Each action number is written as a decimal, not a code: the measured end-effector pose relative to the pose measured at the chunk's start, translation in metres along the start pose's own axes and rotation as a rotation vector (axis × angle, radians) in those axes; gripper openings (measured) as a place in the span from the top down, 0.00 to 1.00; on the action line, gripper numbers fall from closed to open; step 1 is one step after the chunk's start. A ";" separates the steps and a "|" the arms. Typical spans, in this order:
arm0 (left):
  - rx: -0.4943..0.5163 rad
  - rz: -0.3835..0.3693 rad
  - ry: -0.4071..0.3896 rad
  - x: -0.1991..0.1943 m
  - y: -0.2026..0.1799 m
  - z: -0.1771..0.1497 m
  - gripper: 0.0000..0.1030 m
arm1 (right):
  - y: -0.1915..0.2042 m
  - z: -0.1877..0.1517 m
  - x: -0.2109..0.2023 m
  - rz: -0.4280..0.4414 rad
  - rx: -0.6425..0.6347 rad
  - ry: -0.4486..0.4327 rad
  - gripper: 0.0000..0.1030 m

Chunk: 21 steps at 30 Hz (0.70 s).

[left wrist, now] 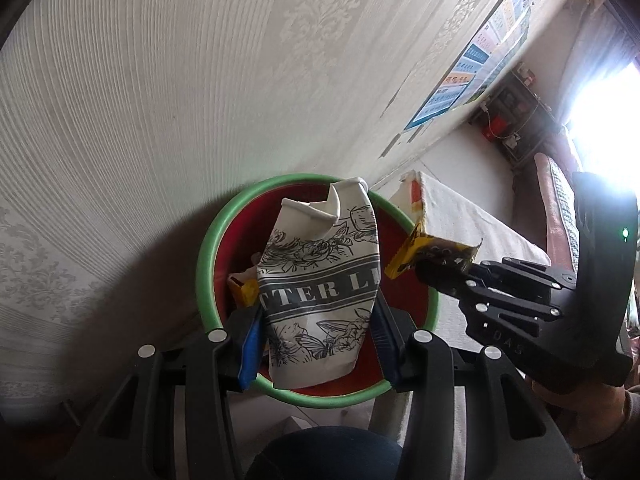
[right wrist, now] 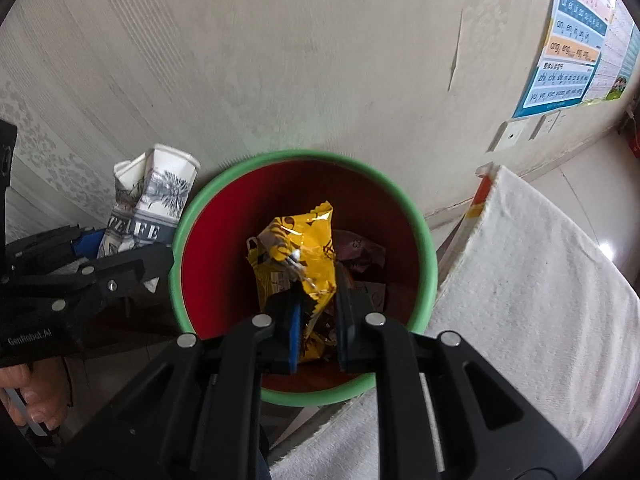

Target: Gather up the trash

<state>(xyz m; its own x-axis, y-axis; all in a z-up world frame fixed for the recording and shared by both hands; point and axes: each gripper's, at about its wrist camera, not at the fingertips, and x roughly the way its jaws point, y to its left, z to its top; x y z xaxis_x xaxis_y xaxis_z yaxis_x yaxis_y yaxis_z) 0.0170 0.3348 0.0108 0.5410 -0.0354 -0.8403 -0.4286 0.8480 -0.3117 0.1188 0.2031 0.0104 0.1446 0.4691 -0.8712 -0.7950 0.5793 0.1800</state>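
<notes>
Bin: a red bin (right wrist: 224, 240) with a green rim, on the floor against the wall; a cloth-covered bench (right wrist: 520, 280) stands at its 3 o'clock in the right wrist view.
Left gripper (left wrist: 316, 344): fingers clamped on a crushed paper cup (left wrist: 320, 280), one blue pad on each flank.
Cup, place: in the left wrist view it hangs over the bin's mouth; in the right wrist view it (right wrist: 152, 208) shows at the bin's 9 to 10 o'clock, outside the rim, so how far it overlaps the opening I cannot tell.
Cup, axis: long axis runs along the fingers, open mouth pointing away toward 12 o'clock, base toward the camera.
Right gripper (right wrist: 318, 332): fingers closed tight on a yellow snack wrapper (right wrist: 300, 256).
Wrapper, place: held above the middle of the bin's opening, other trash lying below it.
Wrapper, axis: long, running from 6 up to 12 o'clock, free end away from the fingers.
Nearer hand: by my judgement the right, since its wrapper sits squarely over the opening.
Next move turns on: each piece lying inside the rim when let go.
</notes>
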 end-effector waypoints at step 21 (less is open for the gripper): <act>0.011 -0.001 -0.062 -0.032 -0.014 -0.007 0.08 | -0.007 -0.036 -0.021 -0.039 0.029 0.007 0.09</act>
<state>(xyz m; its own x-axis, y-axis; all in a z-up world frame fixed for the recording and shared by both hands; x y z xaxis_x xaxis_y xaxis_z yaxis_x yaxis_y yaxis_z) 0.0005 0.3201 0.0388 0.5854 -0.0034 -0.8108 -0.4207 0.8535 -0.3074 0.1003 0.1647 0.0109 0.1709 0.4409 -0.8811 -0.7715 0.6161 0.1587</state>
